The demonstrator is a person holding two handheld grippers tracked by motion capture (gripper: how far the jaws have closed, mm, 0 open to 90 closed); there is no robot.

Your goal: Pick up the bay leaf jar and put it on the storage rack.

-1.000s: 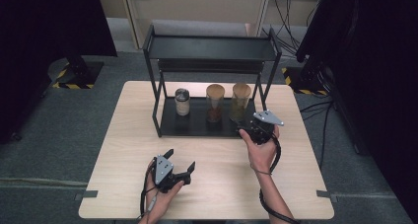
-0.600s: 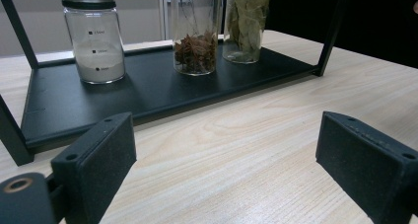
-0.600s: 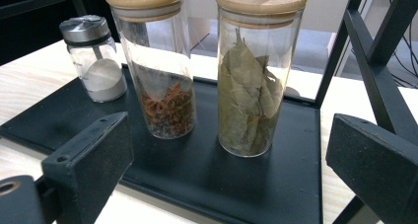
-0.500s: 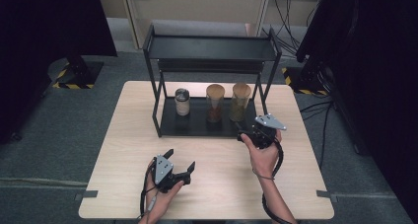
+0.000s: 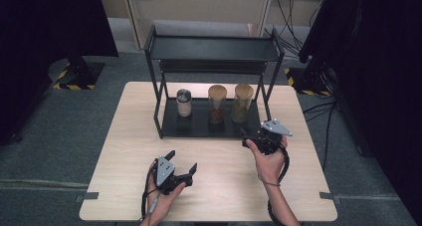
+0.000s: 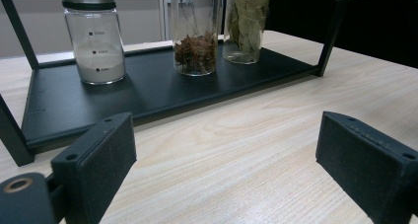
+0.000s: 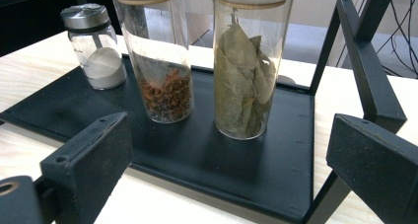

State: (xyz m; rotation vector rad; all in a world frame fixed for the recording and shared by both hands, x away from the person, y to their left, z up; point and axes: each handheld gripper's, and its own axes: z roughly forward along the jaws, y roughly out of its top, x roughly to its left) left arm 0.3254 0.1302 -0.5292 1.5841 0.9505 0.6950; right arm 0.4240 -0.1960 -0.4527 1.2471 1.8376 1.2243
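Black jaws on both grippers stand spread, nothing between them.

Left gripper (image 5: 183, 169) sits low on the pale wood worktop (image 5: 224, 186) at about 7 o'clock, well short of the rack and aimed at it.

Right gripper (image 5: 248, 139) is at about 4 o'clock, just off the front right corner of the black two-tier rack (image 5: 214, 49) and squared up on the jars.

On the bottom shelf (image 7: 207, 160), nearest the right gripper: tall glass jar of bay leaves (image 7: 245, 81), at roughly 1 o'clock from worktop centre. Just beside it, apart from it, the jar of star anise (image 7: 162, 81) at 12. Further left, well apart, the short steel-capped shaker of white powder (image 7: 101, 56) at 11.

Judgement: the bay leaf jar is the likely pick.

Risks from here:
- Rack's right front post (image 7: 367, 76) is close to the right jaw; going straight in could clip it.
- Small gap between the two tall jars; a wide jaw may nudge the star anise jar over.
- Smooth glass, tall and narrow: a high or off-centre pinch could tip or slip.
- Upper shelf limits lift, so drag it out first.
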